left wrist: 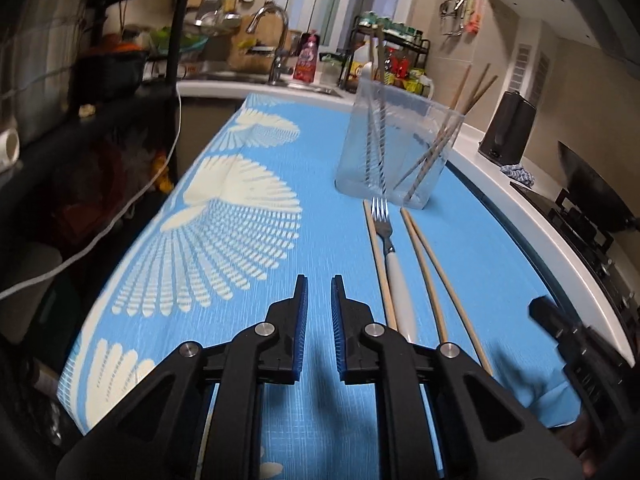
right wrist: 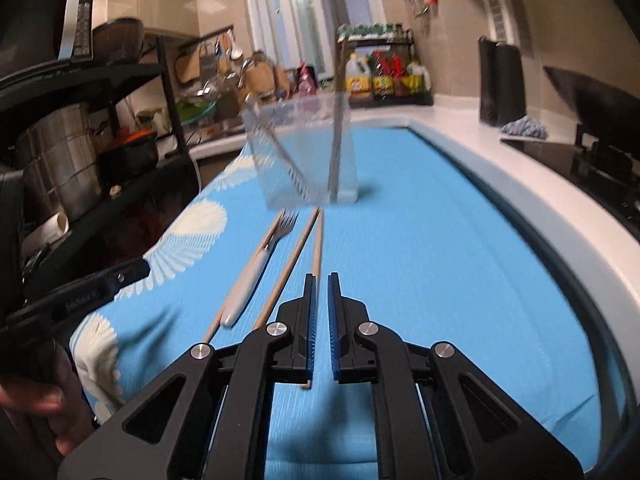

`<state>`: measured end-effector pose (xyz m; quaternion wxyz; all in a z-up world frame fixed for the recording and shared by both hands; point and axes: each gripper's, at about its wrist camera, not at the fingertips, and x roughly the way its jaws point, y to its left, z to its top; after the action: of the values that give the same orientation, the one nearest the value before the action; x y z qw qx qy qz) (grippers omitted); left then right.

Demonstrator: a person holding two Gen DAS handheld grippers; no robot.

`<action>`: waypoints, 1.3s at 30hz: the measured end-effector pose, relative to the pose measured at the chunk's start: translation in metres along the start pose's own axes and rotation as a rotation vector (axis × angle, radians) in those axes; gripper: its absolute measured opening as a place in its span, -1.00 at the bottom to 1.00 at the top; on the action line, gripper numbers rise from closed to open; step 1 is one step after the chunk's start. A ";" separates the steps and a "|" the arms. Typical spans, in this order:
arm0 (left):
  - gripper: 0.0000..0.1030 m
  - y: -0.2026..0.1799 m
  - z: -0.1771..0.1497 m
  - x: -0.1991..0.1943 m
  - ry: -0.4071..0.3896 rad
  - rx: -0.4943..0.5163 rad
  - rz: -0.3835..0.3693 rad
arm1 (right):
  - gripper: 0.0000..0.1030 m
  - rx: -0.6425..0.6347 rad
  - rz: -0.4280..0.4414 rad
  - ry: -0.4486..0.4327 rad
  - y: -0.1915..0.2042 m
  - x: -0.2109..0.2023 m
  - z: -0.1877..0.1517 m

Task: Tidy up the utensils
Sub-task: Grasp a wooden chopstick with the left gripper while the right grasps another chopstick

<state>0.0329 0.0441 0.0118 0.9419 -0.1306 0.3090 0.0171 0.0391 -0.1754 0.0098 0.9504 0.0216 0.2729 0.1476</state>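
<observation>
Three chopsticks [left wrist: 430, 276] and one fork [left wrist: 390, 256] lie side by side on the blue mat [left wrist: 248, 240] in the left wrist view, their far ends just short of the clear cup [left wrist: 394, 152], which already holds a few sticks. The left hand-held gripper [left wrist: 319, 286] hovers over bare mat just left of the row, jaws nearly together with nothing between them; it would need to spread them and shift right before taking the nearest chopstick or the fork's white handle. To its left the mat runs wide and free, then drops off at the surface edge toward a dark rack [left wrist: 120, 60]. At the right border the right hand-held gripper [left wrist: 560, 332] shows only as a blur, close to the outer chopsticks

Seen from the right wrist, the right hand-held gripper [right wrist: 321, 280] is closed on nothing, and the nearest chopstick [right wrist: 317, 248] runs under its left finger rather than between the pads. My advice: open, centre over that stick, grip near its middle so it tips cleanly into the cup [right wrist: 304, 152]. Rightward lies open mat up to the white counter rim [right wrist: 520, 184]; the left side is crowded by the fork [right wrist: 264, 256] and the other tool [right wrist: 80, 296]
</observation>
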 end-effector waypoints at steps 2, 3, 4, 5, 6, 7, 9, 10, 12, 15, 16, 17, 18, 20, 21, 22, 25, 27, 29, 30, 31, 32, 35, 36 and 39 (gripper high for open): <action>-0.77 0.000 -0.005 0.006 0.031 -0.017 -0.036 | -0.86 -0.013 0.004 0.026 0.004 0.008 -0.006; -0.77 -0.002 -0.008 0.008 0.042 -0.014 -0.055 | -0.86 -0.013 0.007 0.041 0.005 0.012 -0.009; -0.77 -0.006 -0.010 0.010 0.052 -0.006 -0.078 | -0.86 -0.010 0.013 0.053 0.005 0.015 -0.011; -0.77 -0.009 -0.013 0.012 0.059 0.003 -0.092 | -0.86 -0.011 0.019 0.070 0.006 0.018 -0.014; -0.76 -0.013 -0.016 0.013 0.069 0.014 -0.111 | -0.86 -0.015 0.016 0.082 0.007 0.021 -0.016; -0.76 -0.018 -0.019 0.015 0.084 0.024 -0.132 | -0.86 -0.017 0.015 0.092 0.006 0.023 -0.017; -0.76 -0.027 -0.025 0.018 0.099 0.044 -0.148 | -0.79 -0.023 0.020 0.112 0.007 0.026 -0.020; -0.76 -0.032 -0.027 0.019 0.101 0.059 -0.147 | -0.78 -0.029 0.014 0.121 0.008 0.027 -0.022; -0.75 -0.039 -0.030 0.021 0.108 0.084 -0.145 | -0.71 -0.033 0.016 0.137 0.008 0.030 -0.025; -0.75 -0.048 -0.038 0.025 0.126 0.117 -0.128 | -0.64 -0.036 0.003 0.159 0.008 0.033 -0.029; -0.75 -0.049 -0.039 0.026 0.133 0.126 -0.120 | -0.64 -0.040 0.001 0.155 0.009 0.033 -0.029; -0.75 -0.051 -0.042 0.027 0.138 0.138 -0.107 | -0.64 -0.042 0.000 0.156 0.009 0.033 -0.029; -0.75 -0.053 -0.043 0.027 0.135 0.150 -0.098 | -0.64 -0.044 -0.003 0.155 0.009 0.033 -0.029; -0.75 -0.056 -0.044 0.027 0.127 0.183 -0.078 | -0.66 -0.048 -0.010 0.152 0.008 0.033 -0.028; -0.75 -0.058 -0.045 0.027 0.125 0.193 -0.071 | -0.67 -0.049 -0.015 0.150 0.008 0.033 -0.029; -0.75 -0.058 -0.045 0.026 0.123 0.196 -0.066 | -0.71 -0.048 -0.018 0.150 0.007 0.033 -0.028; -0.76 -0.057 -0.044 0.025 0.122 0.200 -0.056 | -0.87 -0.046 -0.031 0.151 0.006 0.033 -0.028; -0.85 -0.055 -0.043 0.025 0.121 0.197 -0.043 | -0.87 -0.043 -0.035 0.152 0.005 0.033 -0.027; -0.89 -0.052 -0.041 0.025 0.118 0.189 -0.021 | -0.87 -0.040 -0.055 0.151 0.003 0.032 -0.027; -0.90 -0.051 -0.041 0.024 0.114 0.179 -0.009 | -0.87 -0.033 -0.065 0.150 0.001 0.031 -0.027; -0.90 -0.048 -0.040 0.023 0.110 0.172 0.002 | -0.87 -0.027 -0.074 0.149 -0.002 0.030 -0.027; -0.90 -0.045 -0.039 0.023 0.108 0.167 0.014 | -0.87 -0.021 -0.086 0.147 -0.004 0.029 -0.027; -0.90 -0.036 -0.038 0.022 0.106 0.149 0.037 | -0.87 0.009 -0.115 0.138 -0.014 0.026 -0.026; -0.90 -0.035 -0.037 0.022 0.105 0.147 0.040 | -0.85 0.019 -0.123 0.141 -0.017 0.026 -0.026; -0.88 -0.031 -0.037 0.022 0.099 0.141 0.048 | -0.84 0.014 -0.132 0.140 -0.019 0.027 -0.026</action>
<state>0.0326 0.0032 -0.0221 0.9316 -0.0573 0.3588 0.0112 0.0521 -0.1872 -0.0283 0.9365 -0.0001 0.3406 0.0839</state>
